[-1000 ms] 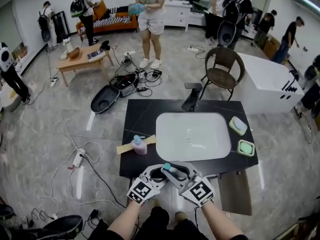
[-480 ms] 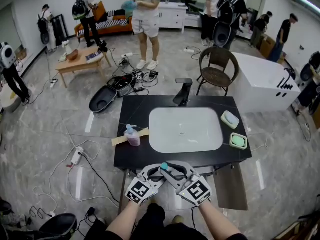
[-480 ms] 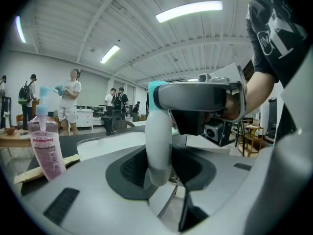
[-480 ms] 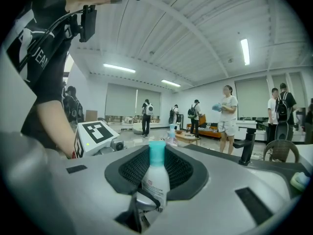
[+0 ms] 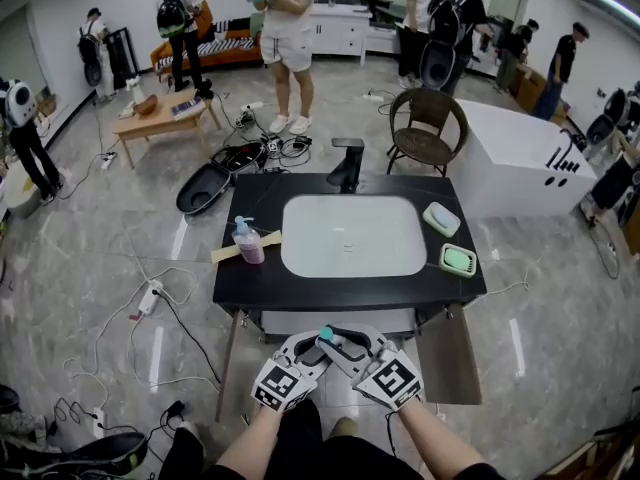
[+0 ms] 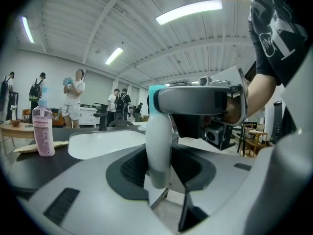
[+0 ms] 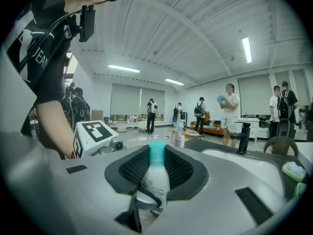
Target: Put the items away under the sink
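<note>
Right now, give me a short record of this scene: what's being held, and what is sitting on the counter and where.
held: white plastic bottle with teal cap, in front of the counter's near edge
left hand-held gripper: shut on the bottle
right hand-held gripper: shut on the bottle
counter: black countertop with white basin and black faucet
left of basin: pink pump bottle on a beige strip
right of basin: pale soap dish at the back, green soap dish nearer

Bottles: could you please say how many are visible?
2: a pink pump bottle on the counter beside the basin; a teal-capped white bottle in the left gripper and right gripper.
</note>
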Action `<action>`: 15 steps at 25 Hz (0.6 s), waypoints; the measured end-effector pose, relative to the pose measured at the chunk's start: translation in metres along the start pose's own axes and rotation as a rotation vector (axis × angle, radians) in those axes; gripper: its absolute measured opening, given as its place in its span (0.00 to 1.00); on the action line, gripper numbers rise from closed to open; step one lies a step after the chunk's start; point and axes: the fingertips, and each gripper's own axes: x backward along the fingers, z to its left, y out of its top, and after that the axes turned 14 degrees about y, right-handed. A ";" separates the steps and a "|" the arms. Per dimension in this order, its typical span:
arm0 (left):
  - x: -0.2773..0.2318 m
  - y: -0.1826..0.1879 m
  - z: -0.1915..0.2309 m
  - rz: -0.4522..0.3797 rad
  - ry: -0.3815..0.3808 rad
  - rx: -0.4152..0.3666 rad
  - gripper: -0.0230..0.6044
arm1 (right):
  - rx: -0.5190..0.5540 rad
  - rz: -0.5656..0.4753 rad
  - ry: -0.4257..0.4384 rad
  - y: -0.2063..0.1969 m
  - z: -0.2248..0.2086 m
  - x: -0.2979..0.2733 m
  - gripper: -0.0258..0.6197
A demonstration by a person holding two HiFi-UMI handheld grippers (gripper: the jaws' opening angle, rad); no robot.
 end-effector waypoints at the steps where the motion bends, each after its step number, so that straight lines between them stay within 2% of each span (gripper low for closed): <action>1: 0.001 -0.002 -0.006 0.003 0.000 0.002 0.27 | -0.003 0.001 0.001 -0.003 0.004 0.004 0.20; 8: 0.005 -0.012 -0.040 0.009 -0.012 -0.003 0.27 | -0.022 0.001 -0.011 -0.016 0.024 0.030 0.20; 15: -0.003 -0.024 -0.060 0.010 -0.038 -0.020 0.27 | -0.042 -0.006 -0.042 -0.034 0.027 0.047 0.20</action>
